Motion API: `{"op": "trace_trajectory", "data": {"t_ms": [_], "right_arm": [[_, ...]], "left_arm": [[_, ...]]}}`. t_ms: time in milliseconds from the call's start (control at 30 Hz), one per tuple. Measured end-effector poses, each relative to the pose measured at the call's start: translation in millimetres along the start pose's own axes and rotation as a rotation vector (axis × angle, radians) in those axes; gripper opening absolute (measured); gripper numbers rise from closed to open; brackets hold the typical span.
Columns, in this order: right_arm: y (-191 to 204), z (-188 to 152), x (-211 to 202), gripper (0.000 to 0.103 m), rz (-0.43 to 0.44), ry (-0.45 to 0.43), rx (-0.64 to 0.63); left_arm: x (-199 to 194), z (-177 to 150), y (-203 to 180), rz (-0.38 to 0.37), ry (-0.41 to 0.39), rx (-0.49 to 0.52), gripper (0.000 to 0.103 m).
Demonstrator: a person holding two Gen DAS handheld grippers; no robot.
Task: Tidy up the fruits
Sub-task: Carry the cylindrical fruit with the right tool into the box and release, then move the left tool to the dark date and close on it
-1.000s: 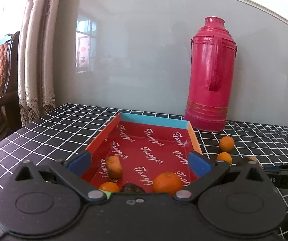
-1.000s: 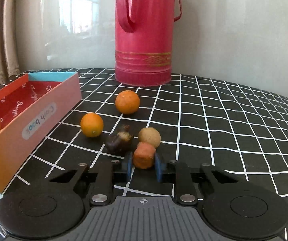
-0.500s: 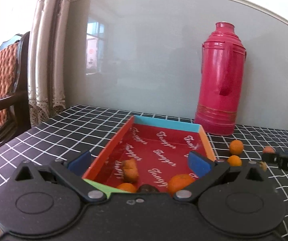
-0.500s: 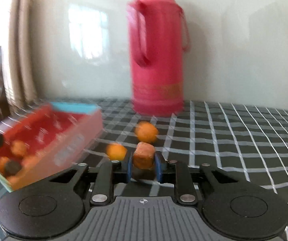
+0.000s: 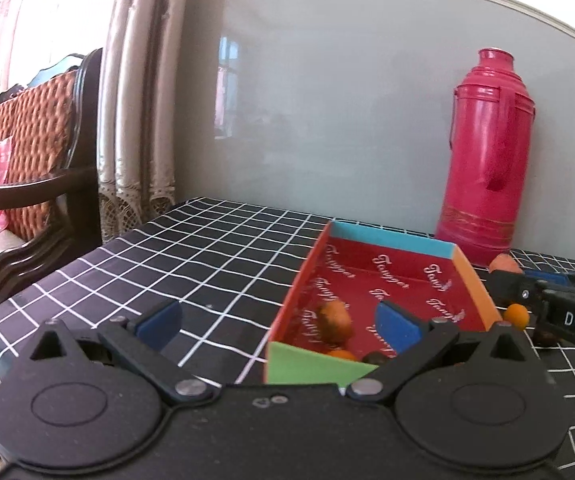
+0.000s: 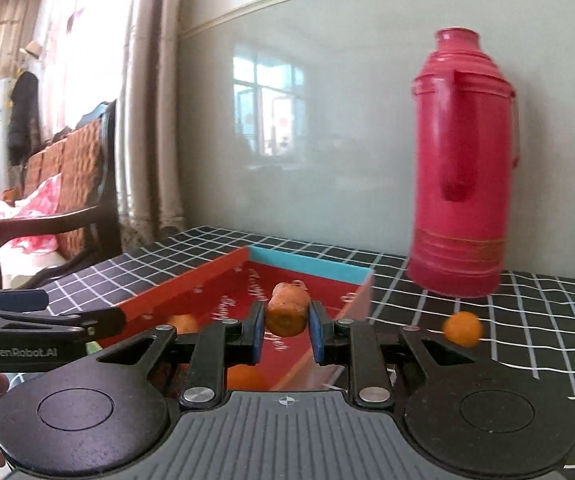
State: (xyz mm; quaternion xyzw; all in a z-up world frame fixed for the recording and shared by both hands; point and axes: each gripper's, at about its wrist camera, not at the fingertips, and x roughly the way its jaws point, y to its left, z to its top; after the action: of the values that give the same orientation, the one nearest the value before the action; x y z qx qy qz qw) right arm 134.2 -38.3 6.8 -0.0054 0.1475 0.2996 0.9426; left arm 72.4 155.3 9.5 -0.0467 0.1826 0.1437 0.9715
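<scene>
My right gripper (image 6: 286, 332) is shut on a stubby orange-brown fruit piece (image 6: 287, 314) and holds it above the red box (image 6: 191, 284). In the left wrist view the red box (image 5: 473, 276) holds a similar orange piece (image 5: 335, 320), a small orange and a dark fruit near its front. My left gripper (image 5: 275, 320) is open and empty, at the box's front left corner. The right gripper also shows in the left wrist view (image 5: 507, 278), beside the box's right wall. A small orange (image 6: 462, 329) lies on the cloth to the right.
A tall red thermos (image 6: 463, 168) stands at the back right near the wall. A black checked cloth (image 5: 207, 248) covers the table. A wooden chair (image 5: 47, 160) and curtains are at the left, past the table's edge.
My right gripper lifted the orange-brown piece off the cloth and carried it left, over the box. My left gripper drew back and to the left, staying open.
</scene>
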Motion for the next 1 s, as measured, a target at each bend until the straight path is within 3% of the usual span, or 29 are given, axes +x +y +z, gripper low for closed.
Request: {"op": "trace_trajectory", "data": {"t_ms": [200,233,267,300,333,633,867,1000], "right_arm": [[10.0,-2.4,9.5,0.023,0.024,-0.004,-0.012],[11.5,-3.7,11.0,0.028,0.012,-0.003,-0.025],[11.8,-5.3,9.7,0.058,0.001,-0.011,-0.032],[9.8,-6.6,5.2,0.096,0.009,-0.046,-0.019],[7.6,-6.7,-0.9,0.103,0.006,-0.096,0.002],[-33.5,0.3,-24.4,0.103,-0.137,-0.191,0.113],[-72.4,-1.6,-40.7,0.103,-0.236,-0.185,0.2],[-91.1,-3.0,-53.2,0.103,-0.279,-0.194,0.246]], "left_arm": [[-0.2,-0.5,3.3,0.003,0.007,-0.006,0.097],[-0.5,-0.5,3.1,0.002,0.006,-0.006,0.097],[-0.6,-0.5,2.4,0.002,0.005,-0.009,0.097],[-0.5,-0.5,2.5,0.002,0.005,-0.013,0.097],[-0.6,-0.4,2.4,0.002,0.004,-0.014,0.097],[-2.1,0.9,-7.6,-0.023,-0.003,-0.001,0.097],[-3.0,4.0,-21.4,-0.069,0.001,-0.04,0.097],[-8.0,2.4,-40.3,-0.101,-0.026,0.017,0.097]]}}
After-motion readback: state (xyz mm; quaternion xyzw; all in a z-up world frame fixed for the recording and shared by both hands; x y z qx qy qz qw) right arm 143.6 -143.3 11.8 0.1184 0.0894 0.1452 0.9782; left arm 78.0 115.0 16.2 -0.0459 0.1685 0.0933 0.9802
